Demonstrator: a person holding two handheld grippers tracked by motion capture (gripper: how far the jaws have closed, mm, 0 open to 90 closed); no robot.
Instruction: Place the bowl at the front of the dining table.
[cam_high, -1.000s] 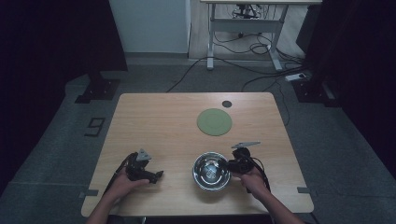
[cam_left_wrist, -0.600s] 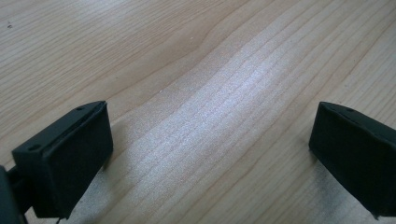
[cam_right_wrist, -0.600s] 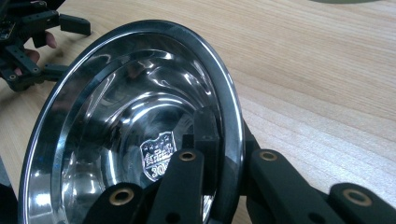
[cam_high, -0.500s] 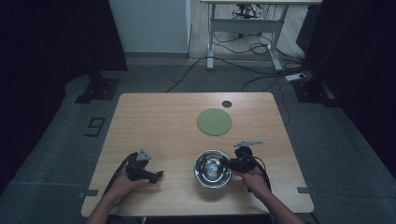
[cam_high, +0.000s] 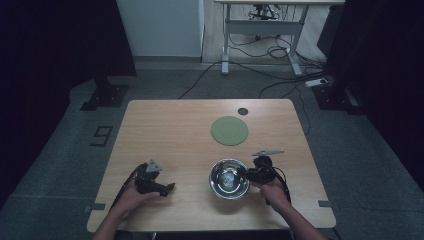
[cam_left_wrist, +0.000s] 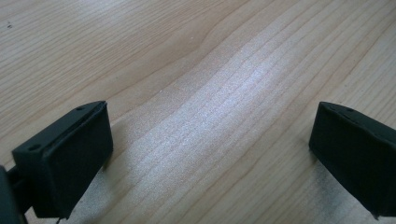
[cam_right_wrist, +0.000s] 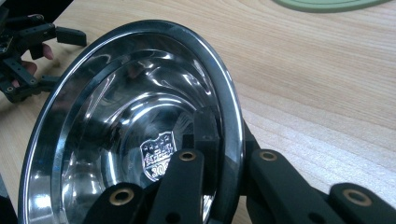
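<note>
I'm looking along my right hand-held gripper (cam_right_wrist: 223, 154), and its black jaws are pinched on the rim of a shiny steel bowl (cam_right_wrist: 116, 126), one jaw inside the wall, the other outside it. The bowl's floor carries a stamped crest. The bowl sits on the pale wooden table (cam_right_wrist: 327, 84). At the top edge I see the near rim of a flat green disc (cam_right_wrist: 327, 4). At far left the other hand-held gripper (cam_right_wrist: 32, 46) shows, with fingers (cam_right_wrist: 28, 67) on it.

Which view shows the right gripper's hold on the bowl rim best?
The right gripper view: the right gripper's fingers straddle the steel bowl's rim close up. The high view shows the contact small at the bowl's right edge; the left gripper view shows bare wood.
</note>
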